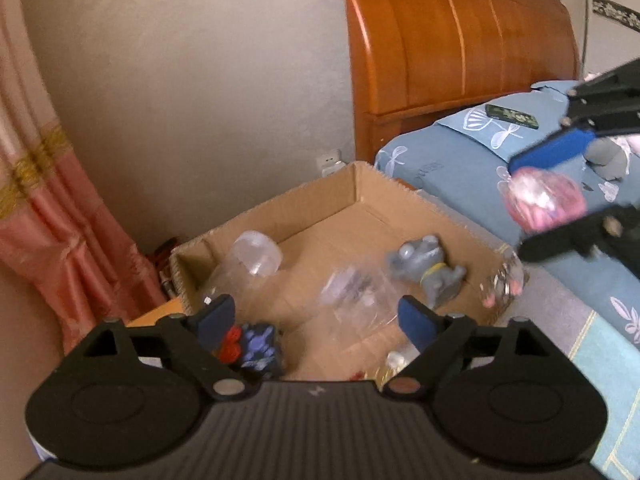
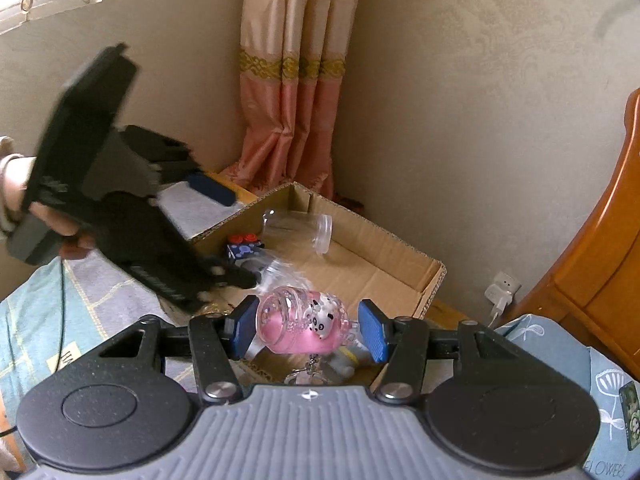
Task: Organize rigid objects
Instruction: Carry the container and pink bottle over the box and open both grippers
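Nearest my right lens, the right hand-held gripper [image 2: 310,330] pinches a pink jar [image 2: 298,326] crosswise by its ends, keyring dangling, so I judge it will drop cleanly into the cardboard box [image 2: 400,276] below and ahead. My left hand-held gripper [image 1: 316,316] hangs over the box with its pads spread and nothing between them, presumably ready for another piece. Inside the box I count two clear plastic jars [image 1: 248,264] lying on their sides, one grey figurine [image 1: 428,270] and one dark cube with red buttons [image 1: 252,346]. Something small and shiny sits at the box's right wall; I cannot tell what. One phone [image 1: 512,116] lies on the bed [image 1: 452,160].
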Tool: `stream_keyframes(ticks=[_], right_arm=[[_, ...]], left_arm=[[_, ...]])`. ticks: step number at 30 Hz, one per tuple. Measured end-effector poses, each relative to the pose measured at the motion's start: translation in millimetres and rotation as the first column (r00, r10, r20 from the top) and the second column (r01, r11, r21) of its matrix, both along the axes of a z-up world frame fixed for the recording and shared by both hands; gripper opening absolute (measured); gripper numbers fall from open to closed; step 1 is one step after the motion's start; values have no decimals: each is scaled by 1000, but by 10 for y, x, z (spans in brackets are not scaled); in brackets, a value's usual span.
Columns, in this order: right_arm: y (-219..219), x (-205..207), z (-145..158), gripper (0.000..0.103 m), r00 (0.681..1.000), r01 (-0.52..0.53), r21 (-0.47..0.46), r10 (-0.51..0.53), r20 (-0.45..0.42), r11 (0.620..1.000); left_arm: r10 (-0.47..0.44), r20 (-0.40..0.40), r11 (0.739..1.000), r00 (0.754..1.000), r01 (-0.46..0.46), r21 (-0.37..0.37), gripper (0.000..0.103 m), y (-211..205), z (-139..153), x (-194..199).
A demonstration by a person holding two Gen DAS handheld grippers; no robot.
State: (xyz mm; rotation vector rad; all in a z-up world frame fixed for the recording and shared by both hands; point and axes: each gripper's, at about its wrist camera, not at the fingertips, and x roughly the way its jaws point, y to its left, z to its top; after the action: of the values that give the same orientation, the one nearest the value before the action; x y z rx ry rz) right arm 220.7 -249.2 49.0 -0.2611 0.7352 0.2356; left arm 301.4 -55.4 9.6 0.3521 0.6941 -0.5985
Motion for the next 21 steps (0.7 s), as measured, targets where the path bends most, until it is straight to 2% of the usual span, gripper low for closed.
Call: stream_keyframes(ticks=[6,12,17,21], right_arm=[[2,265,38,59,1000,7,5,-7,-2,1000],[102,477,117,59,1000,3,29,-3,0,1000],[291,622,137,59,1000,-24,29,24,3,999],[349,743,100,59,1000,-1,-3,1,-2,1000]], left_arm=[[46,-21,998,999,-46,-39,96,296,-34,-360],[64,-20,998,998,-64,-29,96,466,-70,-665],[52,-23,998,998,-53,-34,96,565,-82,-795],[56,-9,998,998,-57,-36,96,642,-91,-889]])
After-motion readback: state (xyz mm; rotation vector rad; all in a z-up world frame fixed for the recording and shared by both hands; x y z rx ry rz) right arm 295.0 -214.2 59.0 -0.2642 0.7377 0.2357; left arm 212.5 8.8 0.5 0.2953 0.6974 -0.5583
